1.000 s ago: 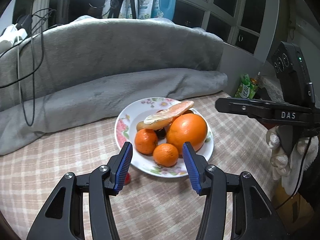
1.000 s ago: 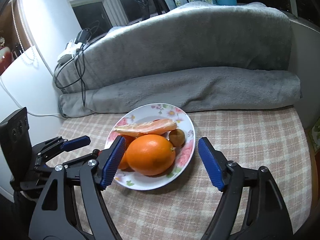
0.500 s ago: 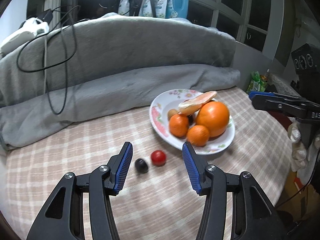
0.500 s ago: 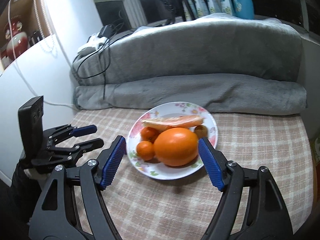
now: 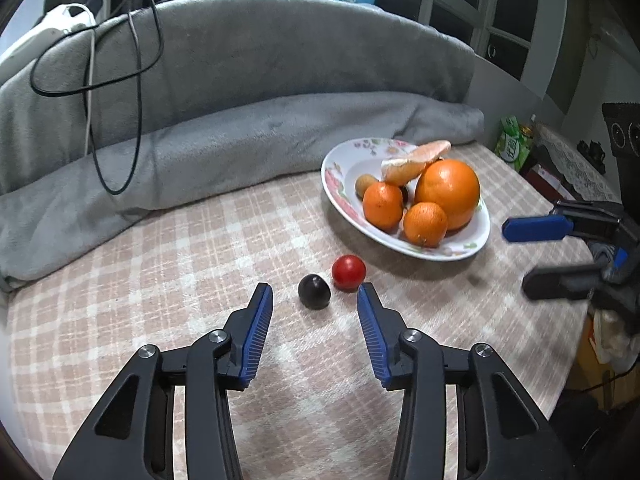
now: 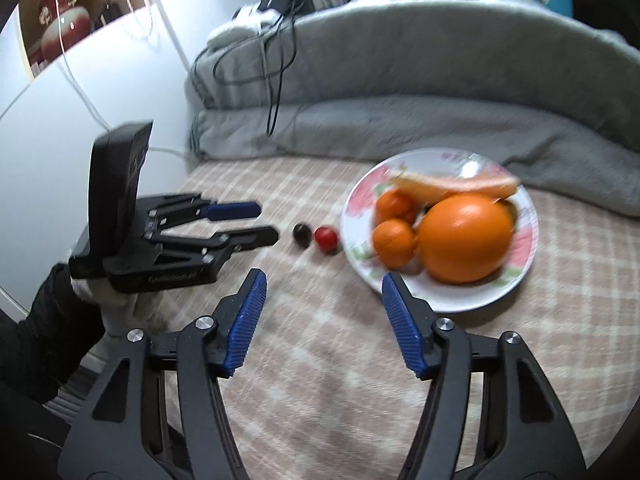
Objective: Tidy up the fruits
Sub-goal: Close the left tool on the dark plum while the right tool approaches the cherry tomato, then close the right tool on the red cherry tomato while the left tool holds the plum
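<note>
A floral plate point(image 5: 340, 178) point(image 6: 516, 288) holds a big orange point(image 5: 448, 194) point(image 6: 466, 238), two small oranges point(image 5: 425, 224) point(image 6: 394, 242), a peeled citrus segment point(image 5: 416, 162) and a small brown fruit point(image 5: 365, 182). On the checked cloth beside the plate lie a dark plum point(image 5: 314, 291) point(image 6: 302, 233) and a red tomato point(image 5: 349, 273) point(image 6: 326, 237). My left gripper point(image 5: 315, 300) hovers just short of the plum; its jaws are closing, with nothing pressed between them. My right gripper point(image 6: 321, 285) is closing too, over bare cloth near the plate's edge.
A thick grey blanket point(image 5: 240, 92) lines the far side of the table, with black cables point(image 5: 138, 60) draped over it. Bottles stand on the windowsill behind. A green packet point(image 5: 510, 148) sits past the table's right edge. A person's gloved hand point(image 6: 116, 300) holds the left gripper.
Both views have swung left, so the plate now lies to the right. The plum and tomato have come into view ahead of the left gripper. Both pairs of jaws have narrowed.
</note>
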Tool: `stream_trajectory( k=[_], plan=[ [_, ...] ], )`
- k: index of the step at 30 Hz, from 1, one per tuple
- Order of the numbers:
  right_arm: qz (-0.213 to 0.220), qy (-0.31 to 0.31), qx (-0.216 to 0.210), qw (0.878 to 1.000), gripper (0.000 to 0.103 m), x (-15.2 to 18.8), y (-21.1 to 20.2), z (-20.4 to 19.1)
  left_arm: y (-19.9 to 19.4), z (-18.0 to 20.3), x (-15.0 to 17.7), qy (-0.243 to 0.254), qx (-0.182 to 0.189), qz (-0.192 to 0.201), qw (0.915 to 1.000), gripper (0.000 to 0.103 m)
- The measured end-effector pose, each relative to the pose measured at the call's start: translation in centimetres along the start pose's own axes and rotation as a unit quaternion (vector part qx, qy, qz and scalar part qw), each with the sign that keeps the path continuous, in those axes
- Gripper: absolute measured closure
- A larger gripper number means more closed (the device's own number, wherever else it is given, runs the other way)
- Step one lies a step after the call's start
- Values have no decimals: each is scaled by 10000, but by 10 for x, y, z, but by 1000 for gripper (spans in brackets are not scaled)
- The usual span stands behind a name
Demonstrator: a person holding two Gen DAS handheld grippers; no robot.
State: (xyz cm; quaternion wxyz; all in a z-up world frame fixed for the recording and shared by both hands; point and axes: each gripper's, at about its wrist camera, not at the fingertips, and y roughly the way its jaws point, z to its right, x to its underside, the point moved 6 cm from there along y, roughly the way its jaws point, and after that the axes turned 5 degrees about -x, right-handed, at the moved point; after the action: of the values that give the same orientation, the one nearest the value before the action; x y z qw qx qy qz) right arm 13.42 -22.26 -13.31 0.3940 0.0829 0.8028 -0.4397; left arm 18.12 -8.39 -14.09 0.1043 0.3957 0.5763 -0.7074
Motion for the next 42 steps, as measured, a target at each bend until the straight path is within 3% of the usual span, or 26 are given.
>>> stream_trajectory(
  k=[5,12,23,28,32,35,42],
  plan=[
    [-186,429,-127,9988,53,11,18,1,4,-2,3,299,141,-104,9994,61],
    [-160,918,-41,9956,60,16,34,0,20,0,5,865,458,-290,9948,63],
    [15,1516,416,9876,60,11,53,12,44,-5,-3,1243,1164,-398,9846,67],
    [7,1518,595,9866,60,9,60,11,50,-2,-3,1381,1415,-410,9794,77],
    [-30,1467,722,9865,61,7,70,11,48,-6,-3,1420,1374,-319,9798,82],
    [-74,1401,803,9869,73,5,77,12,47,-13,-2,1352,1346,-293,9812,82],
    [-110,1218,1001,9874,73,-4,92,11,46,-23,-3,1144,1328,-254,9842,82]
  ],
)
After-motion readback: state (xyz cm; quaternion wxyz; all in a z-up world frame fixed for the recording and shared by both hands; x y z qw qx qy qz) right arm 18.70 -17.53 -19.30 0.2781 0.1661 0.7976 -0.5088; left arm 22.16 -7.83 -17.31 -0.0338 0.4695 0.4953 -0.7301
